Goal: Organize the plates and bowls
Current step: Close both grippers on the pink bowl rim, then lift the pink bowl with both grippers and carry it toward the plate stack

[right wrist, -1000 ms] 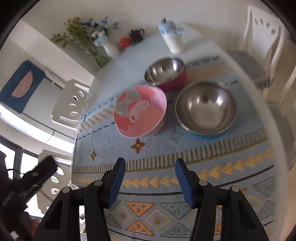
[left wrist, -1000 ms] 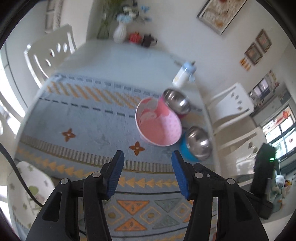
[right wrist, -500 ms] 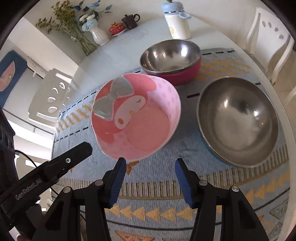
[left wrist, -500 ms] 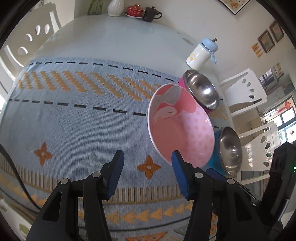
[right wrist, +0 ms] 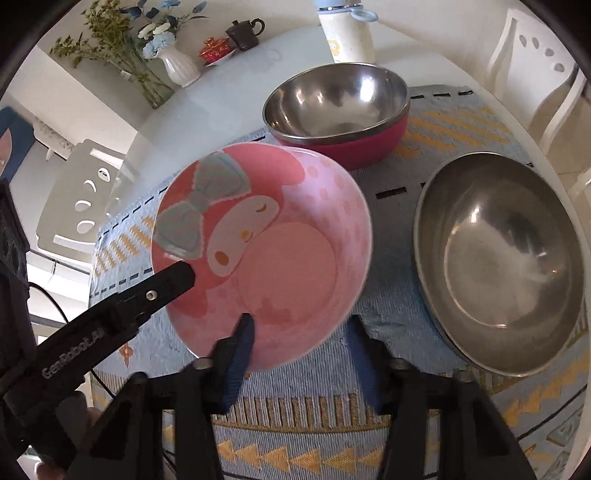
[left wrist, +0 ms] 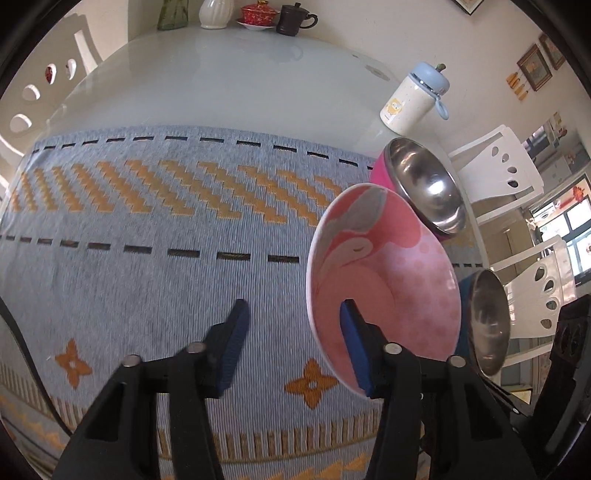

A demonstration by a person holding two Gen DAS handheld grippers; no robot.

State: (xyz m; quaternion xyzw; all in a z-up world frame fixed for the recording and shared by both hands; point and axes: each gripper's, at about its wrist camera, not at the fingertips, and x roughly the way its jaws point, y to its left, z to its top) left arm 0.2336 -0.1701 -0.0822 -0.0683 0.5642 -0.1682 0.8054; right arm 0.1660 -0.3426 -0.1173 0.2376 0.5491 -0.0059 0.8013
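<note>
While edge-on from the left wrist, pink bowl (right wrist: 266, 251) face (bow, closed eyes) from the right; both grippers spread, (left wrist: 291, 347) and (right wrist: 301, 354)

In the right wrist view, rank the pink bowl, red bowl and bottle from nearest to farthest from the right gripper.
1. Pink bowl: just ahead, at the fingers of the right gripper.
2. Red bowl: behind it.
3. Bottle: far edge.

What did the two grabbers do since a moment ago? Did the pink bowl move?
Both grippers, left and right, came in close to the pink bowl and now straddle its rim, open, not yet clamped. The bowl, the red steel bowl and the blue steel bowl seem unmoved.
</note>
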